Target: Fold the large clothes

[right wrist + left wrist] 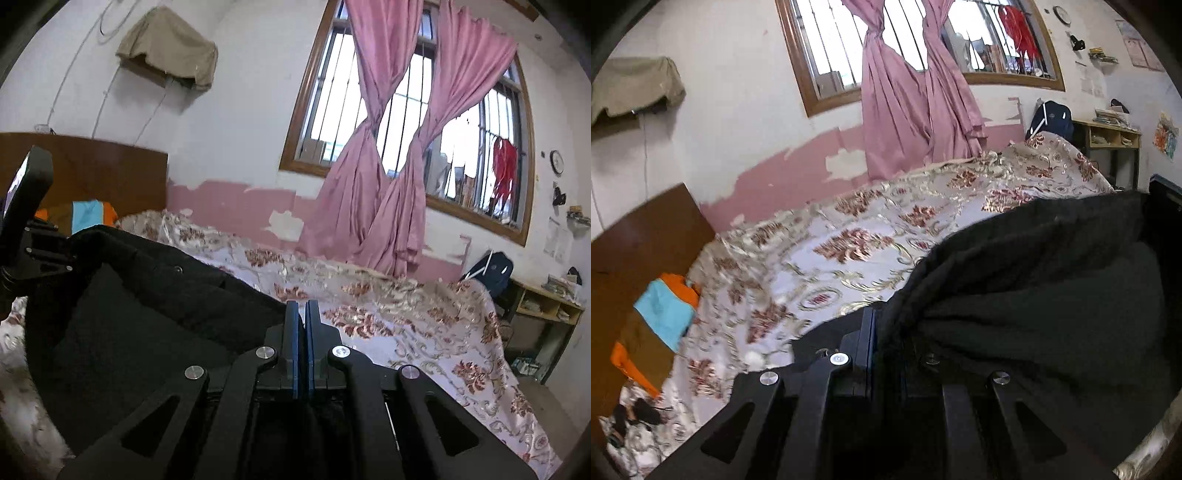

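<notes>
Black garment (1052, 295) edge pinched both grippers — bedspread (849, 236) clear ahead.

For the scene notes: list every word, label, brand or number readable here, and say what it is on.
None can be read.
Wall clock: numerals too small.
Papers on the wall: print too blurred.
Dark backpack: no legible mark.
</notes>
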{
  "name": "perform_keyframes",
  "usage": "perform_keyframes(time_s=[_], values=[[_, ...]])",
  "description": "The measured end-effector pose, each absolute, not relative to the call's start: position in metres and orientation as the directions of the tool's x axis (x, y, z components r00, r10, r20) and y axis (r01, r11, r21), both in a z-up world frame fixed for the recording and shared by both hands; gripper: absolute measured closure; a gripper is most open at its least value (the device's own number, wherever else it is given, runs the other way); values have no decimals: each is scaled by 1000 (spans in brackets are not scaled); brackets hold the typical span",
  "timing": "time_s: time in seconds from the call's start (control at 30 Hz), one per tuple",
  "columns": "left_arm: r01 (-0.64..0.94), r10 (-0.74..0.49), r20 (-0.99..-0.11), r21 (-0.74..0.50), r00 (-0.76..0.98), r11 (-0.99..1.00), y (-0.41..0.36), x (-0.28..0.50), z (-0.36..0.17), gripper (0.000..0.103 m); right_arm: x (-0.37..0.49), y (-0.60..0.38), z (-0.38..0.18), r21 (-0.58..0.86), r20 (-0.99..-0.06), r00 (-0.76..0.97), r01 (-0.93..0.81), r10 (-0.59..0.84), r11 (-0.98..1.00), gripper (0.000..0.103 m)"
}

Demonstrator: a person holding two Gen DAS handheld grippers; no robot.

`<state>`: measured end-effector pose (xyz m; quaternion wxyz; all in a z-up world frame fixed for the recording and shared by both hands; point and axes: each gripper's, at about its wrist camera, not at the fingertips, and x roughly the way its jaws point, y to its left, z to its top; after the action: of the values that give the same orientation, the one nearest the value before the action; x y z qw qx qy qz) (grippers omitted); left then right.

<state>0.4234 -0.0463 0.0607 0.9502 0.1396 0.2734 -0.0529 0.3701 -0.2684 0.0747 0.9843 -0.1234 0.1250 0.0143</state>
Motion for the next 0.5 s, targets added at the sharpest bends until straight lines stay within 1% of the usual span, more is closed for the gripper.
perform_keyframes(time_s=[0.13,0.23,0.33,0.4,0.43,0.47,0.5], values=[[173,9,-563,269,826,948,-60,451,34,94,397,-267,54,-263,-296,955,-76,-5,962,101],[193,-5,-633,228,774,954,-60,472,14,94,406,-270,37,-250,-355,935,-100,5,963,101],[222,-38,-666,194,745,955,-56,481,10,93,406,-280,21,-238,-424,905,-117,5,964,100],[246,-52,-679,193,733,950,-53,483,11,91,407,-294,15,-213,-472,881,-116,2,970,93],[257,-60,-684,191,727,947,-52,484,13,90,407,-304,13,-191,-488,873,-109,2,976,74],[265,-66,-688,188,723,946,-53,484,14,90,404,-311,11,-169,-495,869,-102,5,980,43],[274,-76,-694,179,716,945,-51,485,15,89,402,-321,10,-148,-496,868,-88,3,985,30]])
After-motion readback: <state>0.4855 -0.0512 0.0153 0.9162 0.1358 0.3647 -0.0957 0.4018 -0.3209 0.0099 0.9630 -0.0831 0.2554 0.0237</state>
